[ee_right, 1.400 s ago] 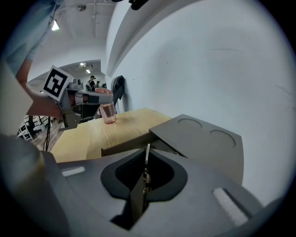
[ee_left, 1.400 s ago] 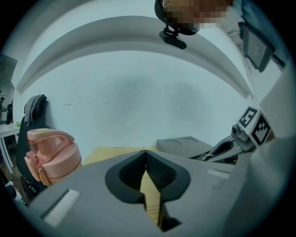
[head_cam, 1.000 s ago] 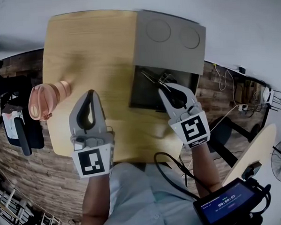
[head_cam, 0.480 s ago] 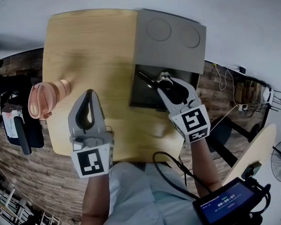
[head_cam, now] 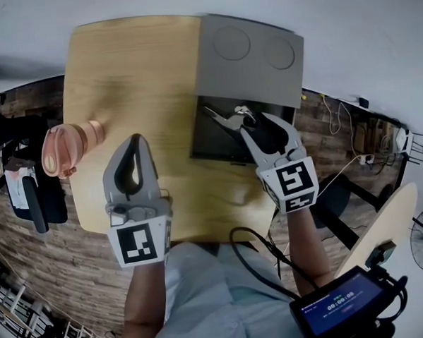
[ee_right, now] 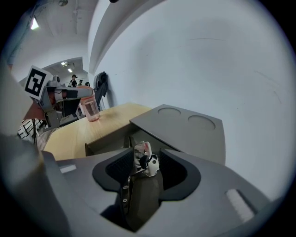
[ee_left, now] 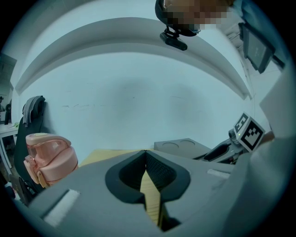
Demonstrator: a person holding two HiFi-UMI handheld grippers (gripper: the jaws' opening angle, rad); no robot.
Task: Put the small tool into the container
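The small tool [head_cam: 226,119], a dark folding tool with a metal end, lies in the open dark compartment of the grey container [head_cam: 248,57]. My right gripper [head_cam: 257,123] hovers over that compartment and its jaws are opening. In the right gripper view the tool [ee_right: 138,185] shows in the gap between the jaws, with room on both sides and no pad pressing on it. My left gripper [head_cam: 135,139] rests shut and empty over the wooden table, nearer to me. Its tips [ee_left: 145,152] meet.
A pink bottle [head_cam: 65,145] lies at the left edge of the wooden table [head_cam: 136,77]. The container's lid part has two round recesses. A chair [head_cam: 29,195] stands left of the table. A screen device [head_cam: 339,306] with a cable hangs at the lower right.
The right gripper's jaws have spread wide and let go of the tool, which now lies in the compartment just left of the tips. The left gripper has not moved.
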